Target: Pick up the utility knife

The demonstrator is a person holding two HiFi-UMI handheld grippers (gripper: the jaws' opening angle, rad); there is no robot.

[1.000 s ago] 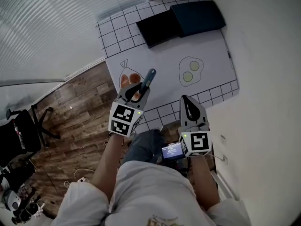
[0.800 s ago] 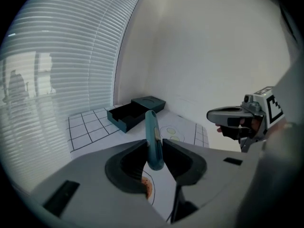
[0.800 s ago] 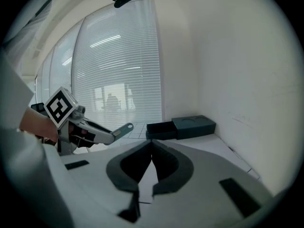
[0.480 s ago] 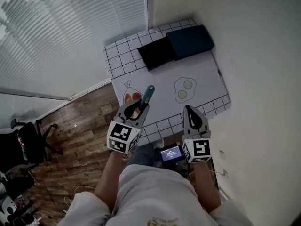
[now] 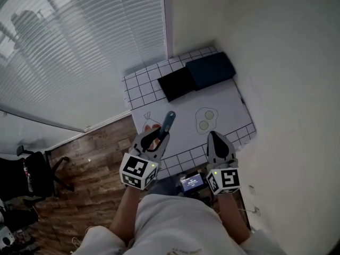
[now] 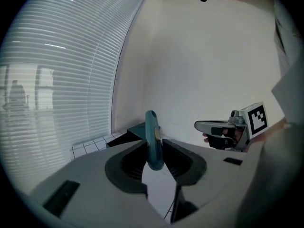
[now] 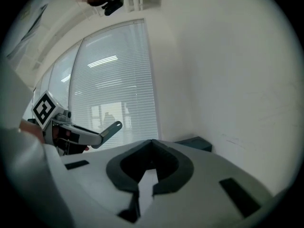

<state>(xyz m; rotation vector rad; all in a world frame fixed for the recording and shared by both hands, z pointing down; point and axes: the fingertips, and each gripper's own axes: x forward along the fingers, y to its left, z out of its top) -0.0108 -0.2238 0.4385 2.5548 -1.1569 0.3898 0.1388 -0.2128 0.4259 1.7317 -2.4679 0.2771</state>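
The teal utility knife is up in the air above the table's near edge, clamped between the jaws of my left gripper. In the left gripper view the knife stands nearly upright between the two dark pads, its front end poking out past them. My left gripper is shut on it. My right gripper hovers level with it to the right, jaws shut with nothing in them; its tips meet in the right gripper view. Each gripper sees the other: the right gripper, and the left gripper with the knife.
Far below lies a white mat with a grid border, a fried-egg drawing and a bag drawing. A black box and a navy box sit at its far end. A white wall runs on the right, window blinds on the left, wood floor below.
Both grippers have risen, the left one carrying the knife with it. The table now looks smaller and further below them.
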